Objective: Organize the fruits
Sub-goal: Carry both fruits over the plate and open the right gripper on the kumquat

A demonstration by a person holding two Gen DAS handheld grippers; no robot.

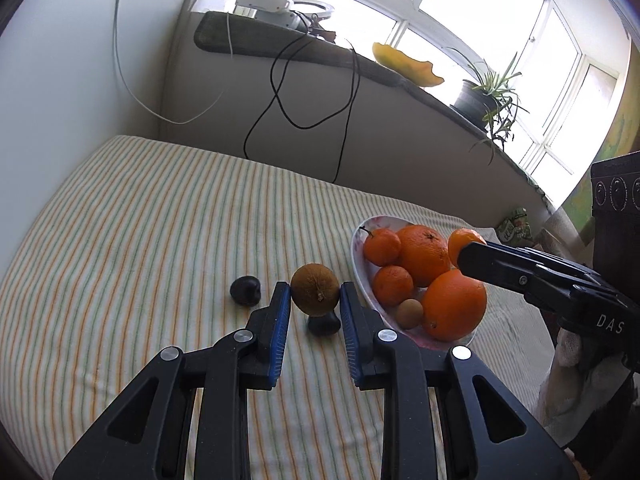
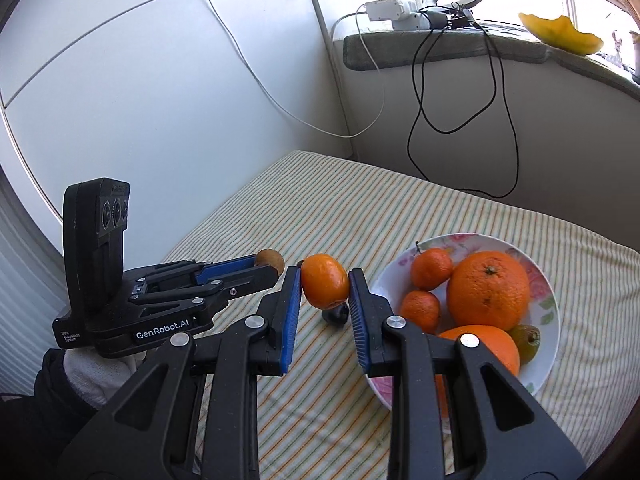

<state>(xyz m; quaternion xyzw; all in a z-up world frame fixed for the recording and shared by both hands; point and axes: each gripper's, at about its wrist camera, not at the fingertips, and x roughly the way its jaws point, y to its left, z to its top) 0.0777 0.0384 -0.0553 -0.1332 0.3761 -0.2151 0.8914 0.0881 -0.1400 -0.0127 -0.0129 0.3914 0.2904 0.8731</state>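
Left claw (image 1: 315, 300) clamped on a brown kiwi (image 1: 315, 289), right claw (image 2: 325, 286) clamped on a tangerine (image 2: 324, 286), both lifted above the striped cloth (image 1: 132, 216) beside the bowl (image 2: 550, 344) of oranges. Likely trouble: round fruit slipping from the narrow pads, or claws colliding over the crowded bowl. Both angled downward, side by side.
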